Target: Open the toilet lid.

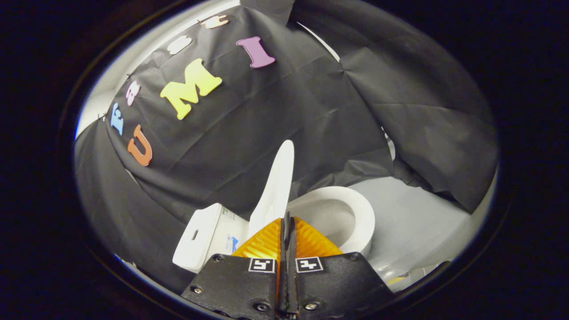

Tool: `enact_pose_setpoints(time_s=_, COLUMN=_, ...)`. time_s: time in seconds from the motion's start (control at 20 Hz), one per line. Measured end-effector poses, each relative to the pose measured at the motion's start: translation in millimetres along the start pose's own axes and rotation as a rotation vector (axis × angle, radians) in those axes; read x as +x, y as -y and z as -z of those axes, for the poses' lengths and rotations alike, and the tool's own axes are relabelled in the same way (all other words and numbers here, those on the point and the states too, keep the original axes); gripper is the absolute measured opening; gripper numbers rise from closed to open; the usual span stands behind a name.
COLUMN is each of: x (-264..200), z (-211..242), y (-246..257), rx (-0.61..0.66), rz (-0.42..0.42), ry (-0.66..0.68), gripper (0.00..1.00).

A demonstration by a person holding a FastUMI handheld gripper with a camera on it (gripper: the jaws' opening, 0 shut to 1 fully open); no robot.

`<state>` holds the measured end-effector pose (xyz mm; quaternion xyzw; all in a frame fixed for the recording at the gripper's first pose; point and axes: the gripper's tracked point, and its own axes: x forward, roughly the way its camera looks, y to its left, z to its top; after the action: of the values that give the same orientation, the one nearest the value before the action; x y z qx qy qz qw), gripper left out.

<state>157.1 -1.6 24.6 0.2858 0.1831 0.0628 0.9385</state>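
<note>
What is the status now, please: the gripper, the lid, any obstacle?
Gripper shut, fingers together, nothing between them. Toilet lid raised, standing just ahead of fingertips; bowl open beside it. Nothing in the way.

Your gripper (287, 222) has its two fingers pressed together with nothing between them. Just ahead of them the toilet lid (278, 184) stands up. The tank (202, 238) is left of the lid, and the open bowl (344, 213) is right of it.

gripper (287, 222), fingers pressed together, nothing between
</note>
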Motion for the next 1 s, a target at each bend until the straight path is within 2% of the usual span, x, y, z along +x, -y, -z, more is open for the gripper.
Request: enact_pose_setpoints(time_s=1.0, x=-15.3, z=-2.7, y=-74.9, rx=-0.162, rz=0.030, ry=0.055, gripper=0.04)
